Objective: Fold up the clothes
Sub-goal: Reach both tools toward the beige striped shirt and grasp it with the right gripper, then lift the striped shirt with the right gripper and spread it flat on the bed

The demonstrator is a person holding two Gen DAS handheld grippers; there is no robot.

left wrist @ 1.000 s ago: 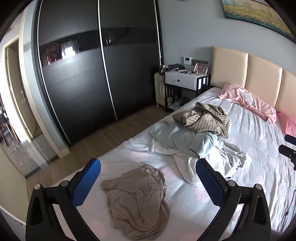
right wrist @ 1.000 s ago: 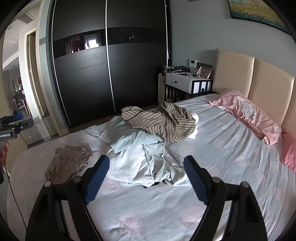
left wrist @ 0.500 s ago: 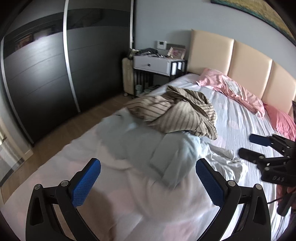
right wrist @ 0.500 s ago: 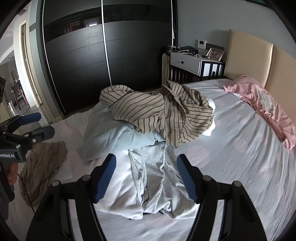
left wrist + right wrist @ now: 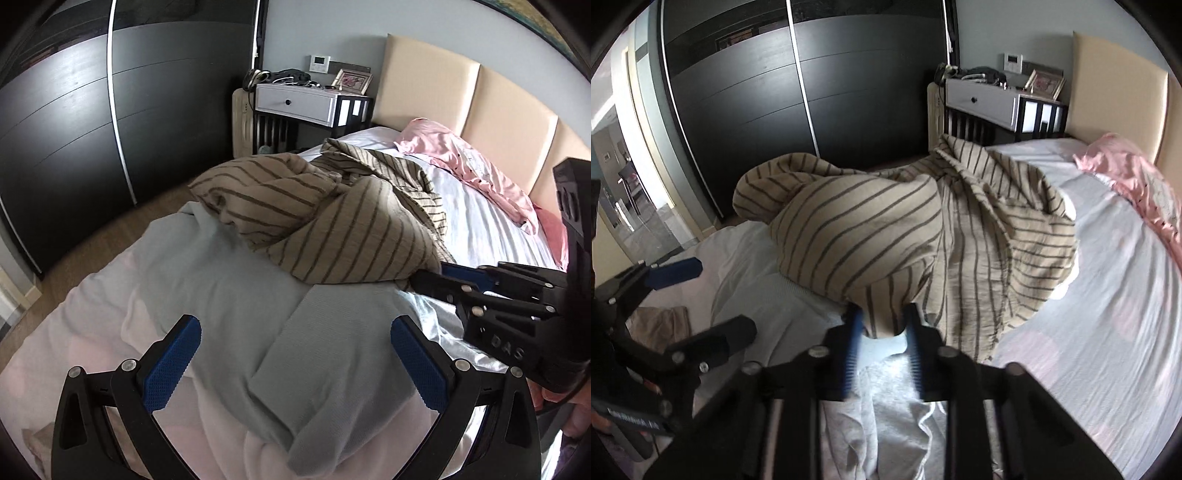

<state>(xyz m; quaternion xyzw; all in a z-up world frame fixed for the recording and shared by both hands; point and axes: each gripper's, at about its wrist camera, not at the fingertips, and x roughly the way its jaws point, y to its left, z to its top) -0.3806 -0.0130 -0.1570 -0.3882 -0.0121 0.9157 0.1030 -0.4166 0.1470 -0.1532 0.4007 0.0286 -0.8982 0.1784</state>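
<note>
Lying crumpled mid-bed, the striped shirt (image 5: 923,229) tops a pile of clothes, draped over a pale blue garment (image 5: 258,295) and a grey one (image 5: 886,406) on the white sheet (image 5: 1089,314). A pink pillow (image 5: 472,166) sits by the headboard (image 5: 509,107), and a nightstand (image 5: 997,103) and dark wardrobe (image 5: 775,92) stand beyond the bed. The right gripper (image 5: 882,332) reaches in low from the right, its jaws nearly closed around the shirt's lower edge. The left gripper (image 5: 295,358) hovers above the blue garment, jaws spread wide and holding nothing.
</note>
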